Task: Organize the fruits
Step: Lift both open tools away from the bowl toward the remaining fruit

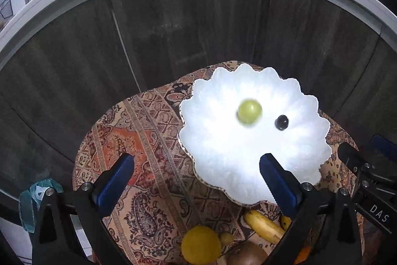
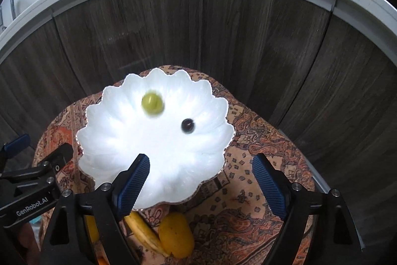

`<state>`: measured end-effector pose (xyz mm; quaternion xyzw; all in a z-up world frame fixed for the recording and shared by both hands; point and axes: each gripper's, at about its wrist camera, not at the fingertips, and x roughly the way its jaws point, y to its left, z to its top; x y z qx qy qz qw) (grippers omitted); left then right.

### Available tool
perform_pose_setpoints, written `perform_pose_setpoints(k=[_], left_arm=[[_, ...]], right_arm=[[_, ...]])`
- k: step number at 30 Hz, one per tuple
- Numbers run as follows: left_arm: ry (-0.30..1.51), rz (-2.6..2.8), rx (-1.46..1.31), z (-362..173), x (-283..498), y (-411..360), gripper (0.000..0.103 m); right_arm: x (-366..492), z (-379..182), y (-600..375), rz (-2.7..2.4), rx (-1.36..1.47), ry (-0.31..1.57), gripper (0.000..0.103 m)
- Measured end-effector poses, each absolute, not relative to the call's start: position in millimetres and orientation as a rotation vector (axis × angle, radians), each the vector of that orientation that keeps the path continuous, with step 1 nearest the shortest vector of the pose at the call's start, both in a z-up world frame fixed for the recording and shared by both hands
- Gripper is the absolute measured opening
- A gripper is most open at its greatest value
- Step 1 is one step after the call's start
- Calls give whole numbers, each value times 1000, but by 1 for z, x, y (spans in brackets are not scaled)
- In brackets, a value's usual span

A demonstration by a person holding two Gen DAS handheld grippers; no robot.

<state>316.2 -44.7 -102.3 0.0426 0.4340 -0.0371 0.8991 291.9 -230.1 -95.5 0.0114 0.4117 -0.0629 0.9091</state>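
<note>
The left gripper [image 1: 196, 169] has a matte black frame with two angled arms; each arm carries a dark blue ribbed pad, and a round silver screw sits at the base of each; two more silver screws mark the outer struts. The right gripper [image 2: 201, 170] is built the same way, black with blue ribbed pads and silver screw heads. White lettering shows on the bodies; the right one's side reads "DAS" in the left view, and the left one's side reads "GenRobot.AI" in the right view.
</note>
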Motion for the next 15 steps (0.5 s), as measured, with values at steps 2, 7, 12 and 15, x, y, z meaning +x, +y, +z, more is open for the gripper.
perform_pose_setpoints(k=[2, 7, 12, 15], left_arm=[[896, -78, 88, -101, 312, -44, 103], [880, -82, 94, -97, 297, -42, 103], [866, -81, 103, -93, 283, -39, 103], [861, -79, 105, -91, 274, -36, 103]], right_arm=[[288, -94, -230, -130, 23, 849, 85], [277, -91, -229, -134, 18, 845, 85], [263, -88, -227, -137, 22, 845, 85], [255, -87, -226, -134, 26, 842, 85]])
